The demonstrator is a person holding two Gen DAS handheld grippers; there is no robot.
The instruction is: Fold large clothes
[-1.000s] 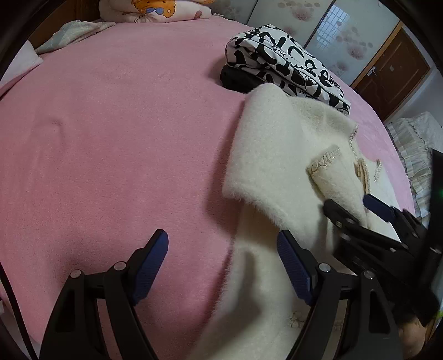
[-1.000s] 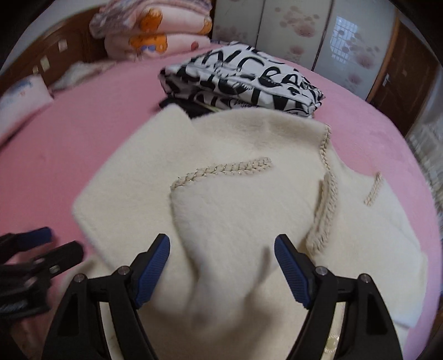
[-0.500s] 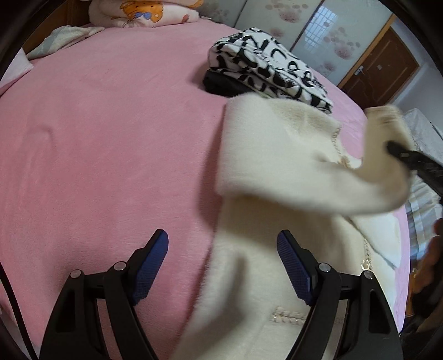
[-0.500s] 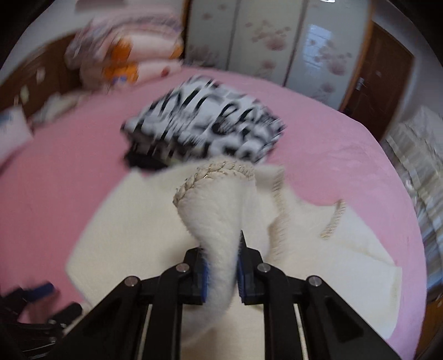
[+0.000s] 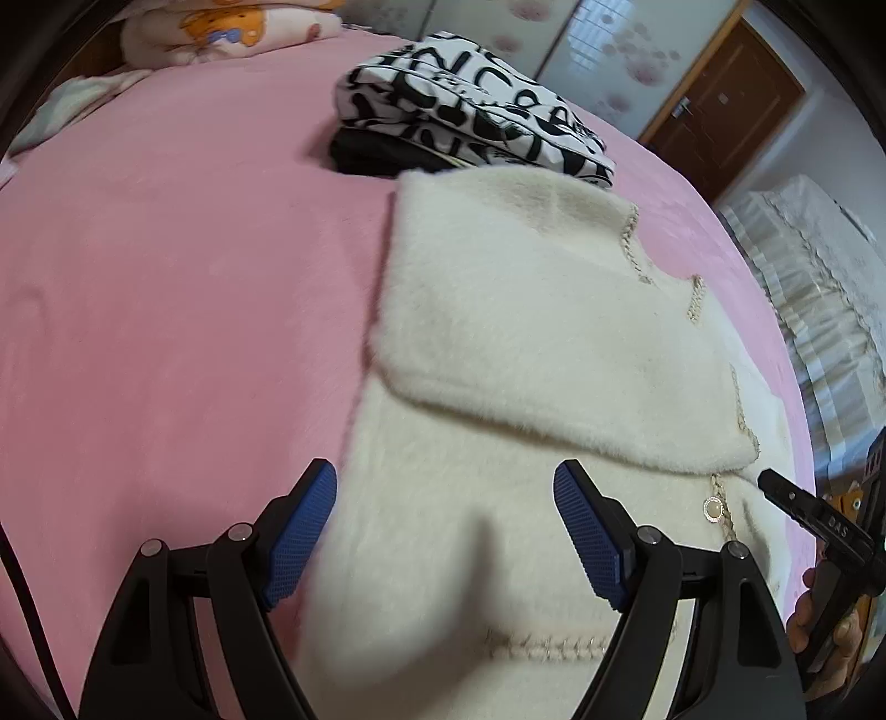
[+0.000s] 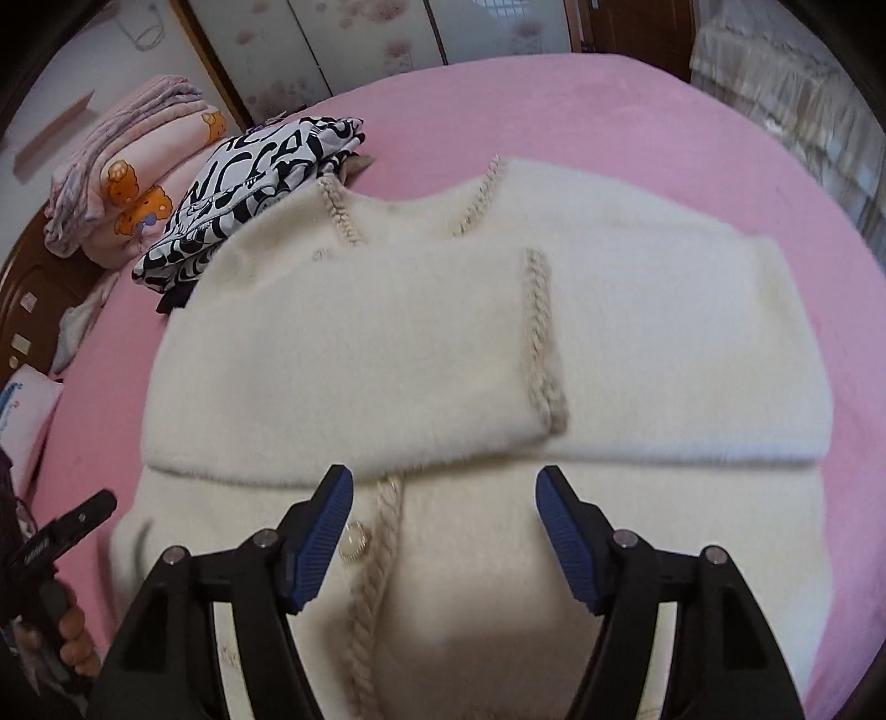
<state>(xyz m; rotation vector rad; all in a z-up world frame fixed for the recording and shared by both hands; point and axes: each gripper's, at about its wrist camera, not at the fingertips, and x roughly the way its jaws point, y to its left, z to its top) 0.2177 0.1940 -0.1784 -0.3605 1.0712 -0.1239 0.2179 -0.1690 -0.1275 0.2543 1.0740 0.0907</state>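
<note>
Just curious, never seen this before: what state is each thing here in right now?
Cream cardigan: flat on the bed, both sleeves folded across its chest.
Black-and-white garment: folded, stacked on a dark one.
Left tongs: open, holding nothing.
Right tongs: opening, nothing between them.
Pink bedcover: spread out.

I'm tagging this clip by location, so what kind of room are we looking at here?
Most likely a home bedroom. A cream cardigan lies on a bed with a pink bedspread, folded bedding with a bear print is stacked at the head, and sliding wardrobe doors stand behind.
</note>
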